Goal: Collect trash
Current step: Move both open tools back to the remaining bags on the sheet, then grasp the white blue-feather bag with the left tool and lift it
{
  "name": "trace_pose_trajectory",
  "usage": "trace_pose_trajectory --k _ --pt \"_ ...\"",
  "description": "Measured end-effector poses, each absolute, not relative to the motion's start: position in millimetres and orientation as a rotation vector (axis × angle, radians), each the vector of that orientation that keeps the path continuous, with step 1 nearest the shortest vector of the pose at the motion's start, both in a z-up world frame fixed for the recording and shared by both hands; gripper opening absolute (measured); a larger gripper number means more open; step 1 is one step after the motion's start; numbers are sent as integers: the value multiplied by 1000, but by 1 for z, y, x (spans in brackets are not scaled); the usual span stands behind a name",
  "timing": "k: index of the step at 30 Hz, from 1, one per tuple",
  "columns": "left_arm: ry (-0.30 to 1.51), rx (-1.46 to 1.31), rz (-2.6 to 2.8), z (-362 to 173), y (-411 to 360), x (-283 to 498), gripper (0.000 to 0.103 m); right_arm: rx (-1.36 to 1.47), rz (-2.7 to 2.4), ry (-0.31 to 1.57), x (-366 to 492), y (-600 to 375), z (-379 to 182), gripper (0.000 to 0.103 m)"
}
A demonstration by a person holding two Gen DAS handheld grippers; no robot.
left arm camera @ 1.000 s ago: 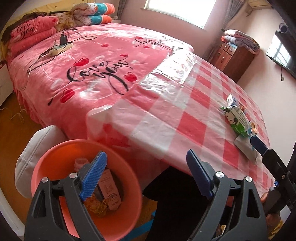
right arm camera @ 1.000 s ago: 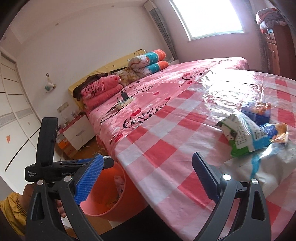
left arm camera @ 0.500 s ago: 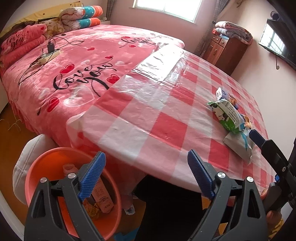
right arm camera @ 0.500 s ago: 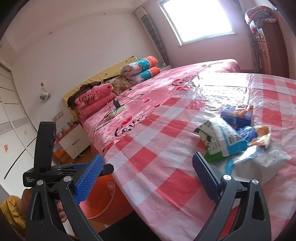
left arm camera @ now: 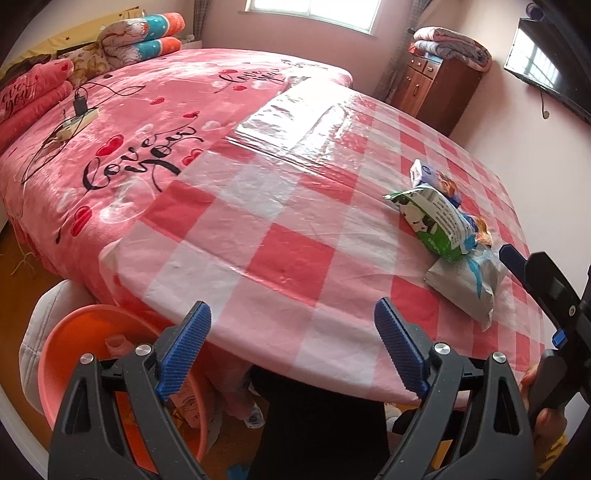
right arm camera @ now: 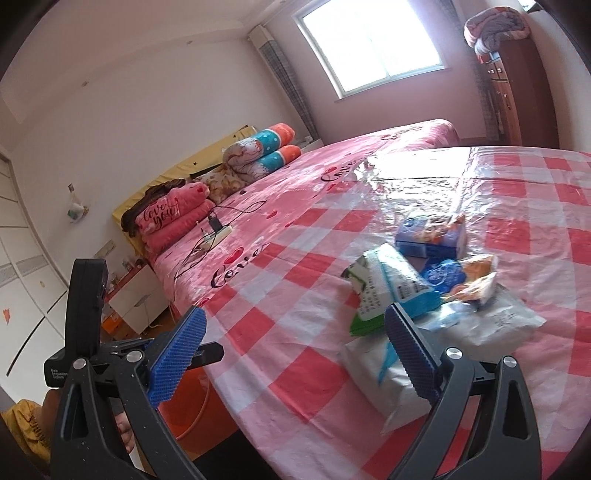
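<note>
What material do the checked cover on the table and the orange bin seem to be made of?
The checked cover looks like glossy plastic film: it wrinkles and mirrors the window. The orange bin seems to be moulded plastic, smooth and evenly coloured, though its finish is hard to judge.

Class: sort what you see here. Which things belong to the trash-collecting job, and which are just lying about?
Job: grey packet, green packet, blue carton, orange wrapper, orange bin.

Lying about: power strip, pillows, blanket, cabinet.

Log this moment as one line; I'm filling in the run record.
left gripper: open, empty | right gripper: open, empty, near grey packet | wrappers on checked cloth | orange bin: holds trash
</note>
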State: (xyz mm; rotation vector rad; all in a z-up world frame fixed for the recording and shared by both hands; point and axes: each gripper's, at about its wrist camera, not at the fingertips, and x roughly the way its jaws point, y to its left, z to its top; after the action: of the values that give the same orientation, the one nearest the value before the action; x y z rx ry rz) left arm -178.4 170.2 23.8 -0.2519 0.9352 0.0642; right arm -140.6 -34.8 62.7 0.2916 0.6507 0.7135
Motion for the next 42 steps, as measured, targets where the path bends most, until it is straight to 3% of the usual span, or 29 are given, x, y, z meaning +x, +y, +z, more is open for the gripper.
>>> trace_pose_trajectory --k 24,42 --pt "958 -57 -226 28 53 -142 91 557 451 684 -92 -163 44 96" --pt "1022 62 -333 14 -12 -95 90 660 456 686 -72 -202 38 96"
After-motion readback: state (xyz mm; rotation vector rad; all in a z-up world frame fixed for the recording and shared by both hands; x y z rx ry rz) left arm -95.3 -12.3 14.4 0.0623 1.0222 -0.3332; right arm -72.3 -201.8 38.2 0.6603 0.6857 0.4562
